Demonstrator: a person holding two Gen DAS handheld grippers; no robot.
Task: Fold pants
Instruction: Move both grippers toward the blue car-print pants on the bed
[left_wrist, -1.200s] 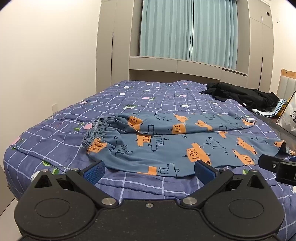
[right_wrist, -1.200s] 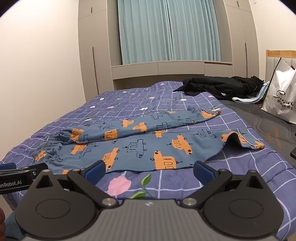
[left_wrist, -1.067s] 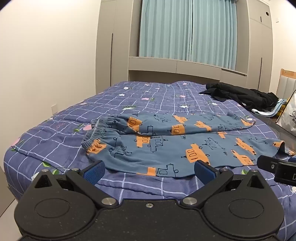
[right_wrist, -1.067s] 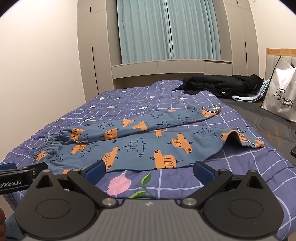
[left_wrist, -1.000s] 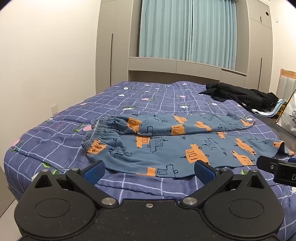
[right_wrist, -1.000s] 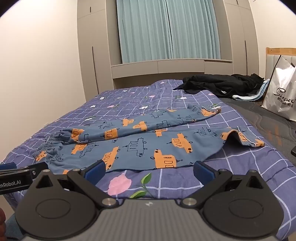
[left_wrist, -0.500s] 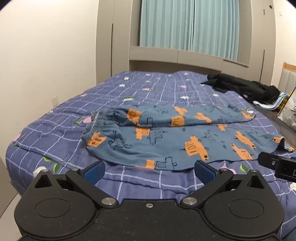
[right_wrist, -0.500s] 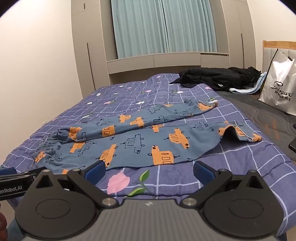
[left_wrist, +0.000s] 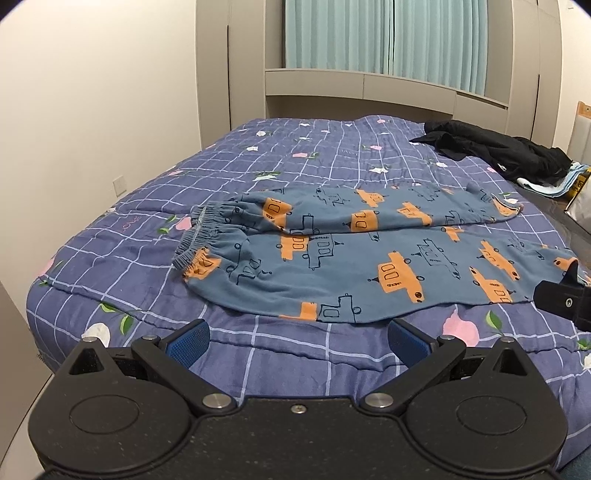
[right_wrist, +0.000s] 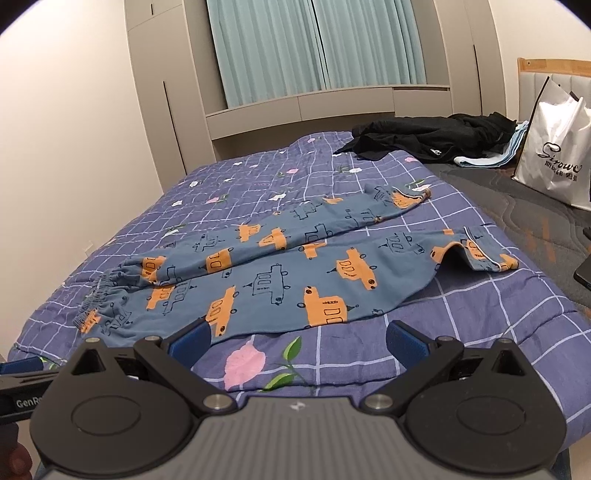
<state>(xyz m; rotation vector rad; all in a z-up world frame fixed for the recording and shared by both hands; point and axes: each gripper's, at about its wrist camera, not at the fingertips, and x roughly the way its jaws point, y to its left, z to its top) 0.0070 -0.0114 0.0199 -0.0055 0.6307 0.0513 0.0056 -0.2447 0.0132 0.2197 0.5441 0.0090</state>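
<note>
Bed (left_wrist: 110, 258): pants (left_wrist: 369, 266) spread just beyond both wide-open, empty grippers (left_wrist: 297, 334) (right_wrist: 297, 334).

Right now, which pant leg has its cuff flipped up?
The near pant leg, closest to both open grippers: its cuff humps up and folds over. The far pant leg ends nearly flat.

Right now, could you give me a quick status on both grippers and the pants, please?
Left gripper open, empty. Right gripper open, empty. Pants spread flat on the bed, unfolded, near cuff flipped up. Black clothes far off, not in the way.
</note>
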